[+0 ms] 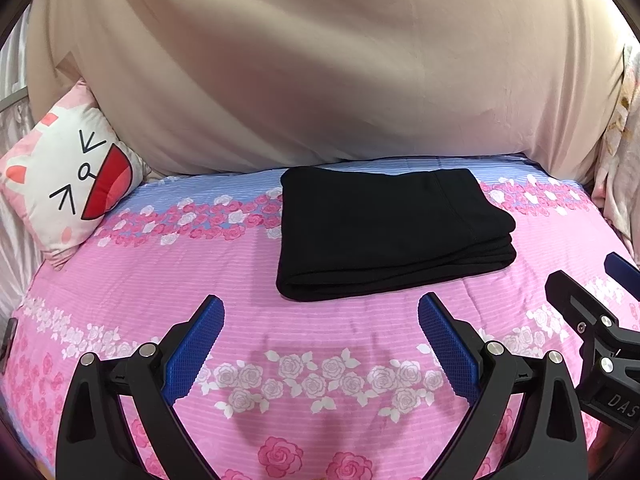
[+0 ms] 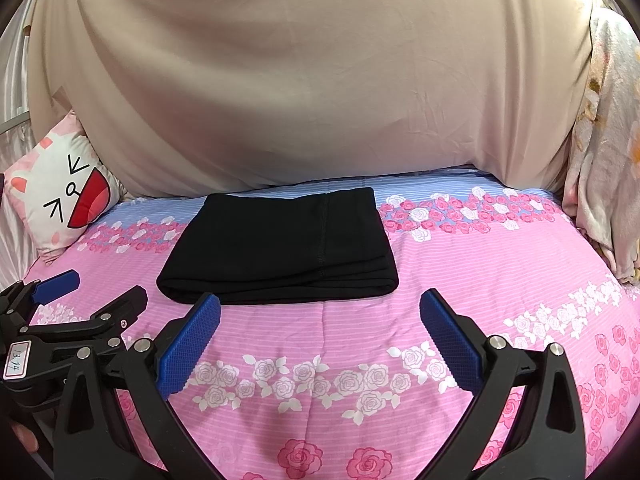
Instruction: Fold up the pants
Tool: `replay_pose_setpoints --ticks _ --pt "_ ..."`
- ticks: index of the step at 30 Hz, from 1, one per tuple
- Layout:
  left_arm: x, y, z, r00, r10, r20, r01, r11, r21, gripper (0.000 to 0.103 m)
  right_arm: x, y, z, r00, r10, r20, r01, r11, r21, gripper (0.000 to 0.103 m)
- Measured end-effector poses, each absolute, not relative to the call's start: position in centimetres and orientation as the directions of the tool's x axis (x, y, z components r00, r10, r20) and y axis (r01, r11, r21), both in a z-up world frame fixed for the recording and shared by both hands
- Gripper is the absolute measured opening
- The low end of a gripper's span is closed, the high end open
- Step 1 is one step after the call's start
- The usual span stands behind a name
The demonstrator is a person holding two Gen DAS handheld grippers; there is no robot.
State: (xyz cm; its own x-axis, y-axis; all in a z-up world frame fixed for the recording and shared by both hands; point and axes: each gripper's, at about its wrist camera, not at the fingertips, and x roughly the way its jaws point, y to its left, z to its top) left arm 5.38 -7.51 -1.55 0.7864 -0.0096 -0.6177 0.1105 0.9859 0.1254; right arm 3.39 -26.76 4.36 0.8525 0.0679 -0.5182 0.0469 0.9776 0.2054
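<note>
Black pants [image 1: 384, 232] lie folded into a compact rectangular stack on the pink floral bedspread [image 1: 320, 360]; they also show in the right wrist view [image 2: 280, 248]. My left gripper [image 1: 320, 312] is open and empty, held a little in front of the stack's near edge. My right gripper [image 2: 320, 308] is open and empty, also just in front of the stack. The right gripper shows at the right edge of the left wrist view [image 1: 592, 304]. The left gripper shows at the left of the right wrist view [image 2: 88, 292].
A cat-face cushion [image 1: 68, 184] leans at the back left. A large beige draped cloth [image 1: 320, 60] rises behind the bed. A floral blanket [image 2: 604, 160] hangs at the right edge.
</note>
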Motion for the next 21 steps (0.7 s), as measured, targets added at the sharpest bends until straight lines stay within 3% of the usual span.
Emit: replay_pose_setpoints --ticks 11,21 --pt "5.69 -7.06 -1.69 0.769 -0.065 -0.636 0.141 0.988 0.069 0.096 3.44 -26.81 4.37 0.852 0.068 -0.518 0.047 0.978 0.205 0.098" --pt "5.58 -7.53 -1.84 0.789 -0.031 -0.613 0.127 0.985 0.115 0.097 3.55 -26.97 4.39 0.853 0.072 -0.516 0.040 0.979 0.202 0.098"
